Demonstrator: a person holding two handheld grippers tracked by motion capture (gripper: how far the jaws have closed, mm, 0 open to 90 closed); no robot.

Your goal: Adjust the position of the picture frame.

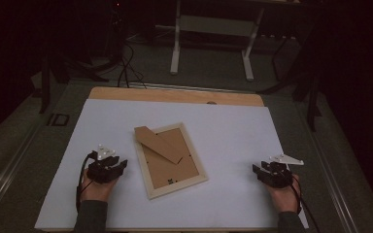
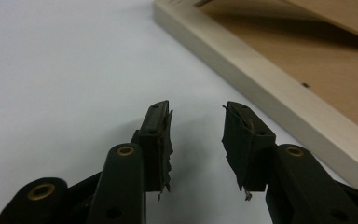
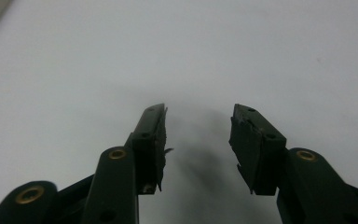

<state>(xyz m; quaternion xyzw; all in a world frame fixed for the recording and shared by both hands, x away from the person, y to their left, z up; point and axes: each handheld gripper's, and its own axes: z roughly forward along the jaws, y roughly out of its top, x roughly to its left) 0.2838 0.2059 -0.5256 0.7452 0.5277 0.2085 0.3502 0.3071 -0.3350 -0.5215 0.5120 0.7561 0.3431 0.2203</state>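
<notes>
Picture frame [image 1: 170,160], pale wood, lying back-side up and askew at the middle of the white sheet [image 1: 223,131], its brown cardboard stand [image 1: 159,144] slanting across the backing. Left gripper [image 1: 118,166] resting just beside the frame's left edge, jaws parted, nothing between them. Right gripper [image 1: 258,171] well apart near the sheet's right edge, jaws likewise parted and empty.

No text, label, brand, number or sign can be read in any of the views. The back of the picture frame [image 1: 170,160] lying on the desk [image 1: 233,141] carries a few small dark marks, too small and blurred to read as letters or figures.
</notes>
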